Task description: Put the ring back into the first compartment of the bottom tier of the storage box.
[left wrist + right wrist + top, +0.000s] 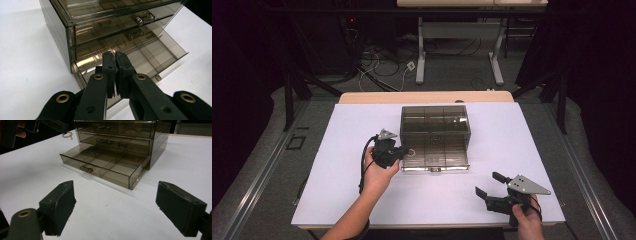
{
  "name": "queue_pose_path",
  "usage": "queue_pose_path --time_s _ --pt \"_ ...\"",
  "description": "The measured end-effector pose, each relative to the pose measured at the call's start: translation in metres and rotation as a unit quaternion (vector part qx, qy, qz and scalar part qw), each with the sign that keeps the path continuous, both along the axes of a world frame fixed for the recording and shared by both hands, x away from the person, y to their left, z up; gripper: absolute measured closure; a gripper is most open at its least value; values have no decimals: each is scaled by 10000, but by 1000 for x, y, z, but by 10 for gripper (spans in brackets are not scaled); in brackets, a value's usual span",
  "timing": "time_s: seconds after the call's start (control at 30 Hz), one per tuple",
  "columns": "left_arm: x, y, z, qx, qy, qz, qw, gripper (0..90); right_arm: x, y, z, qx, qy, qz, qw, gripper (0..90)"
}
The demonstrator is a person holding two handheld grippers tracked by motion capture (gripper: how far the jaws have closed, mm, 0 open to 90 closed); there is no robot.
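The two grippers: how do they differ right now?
The left gripper has its jaws shut, a small pinkish ring hanging from them, while the right gripper stands wide open, holding nothing. The left sits over the open bottom drawer; the right rests apart, nearer the table's front edge. Both are black and hand-held.

High view: above, looking forward-down over desk [362,200]. Gripper views: low, close, oblique. All share smoked drawer box [435,120], open bottom drawer [105,167].

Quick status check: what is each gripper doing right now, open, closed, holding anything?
Left gripper: closed, over the open bottom drawer; a small pink ring dangles from it.
Right gripper: open, holding nothing.
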State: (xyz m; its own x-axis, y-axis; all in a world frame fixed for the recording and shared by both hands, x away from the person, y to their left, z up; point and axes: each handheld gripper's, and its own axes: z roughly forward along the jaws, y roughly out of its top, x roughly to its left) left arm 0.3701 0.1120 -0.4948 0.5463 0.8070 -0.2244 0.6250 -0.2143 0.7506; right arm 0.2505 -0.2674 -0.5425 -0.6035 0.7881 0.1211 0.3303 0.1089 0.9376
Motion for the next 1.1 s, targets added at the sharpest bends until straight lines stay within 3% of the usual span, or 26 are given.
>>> queue_pose_path --time_s 1.1 --pt "7 -15 -29 247 256 -1 9994 870 0 0 0 -29 -17 25 10000 150"
